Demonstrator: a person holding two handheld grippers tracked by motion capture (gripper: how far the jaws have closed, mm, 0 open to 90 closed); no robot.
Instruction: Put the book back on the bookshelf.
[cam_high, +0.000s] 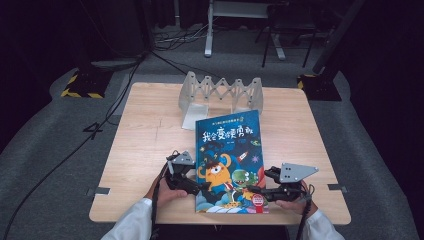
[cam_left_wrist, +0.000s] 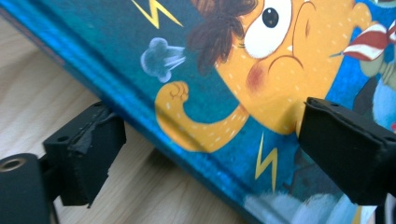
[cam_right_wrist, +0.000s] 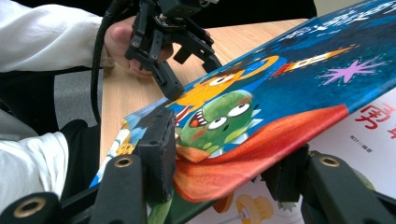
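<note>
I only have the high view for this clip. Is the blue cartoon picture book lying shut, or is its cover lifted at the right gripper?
Observer: Lifted. In the right gripper view the blue cartoon picture book's cover stands off a white inner page, passing between the right gripper's parted fingers.
Operator: And the left gripper?
Observer: The left gripper is open, straddling the book's spine edge: one finger beside it over the light wooden table, the other above the cover.
</note>
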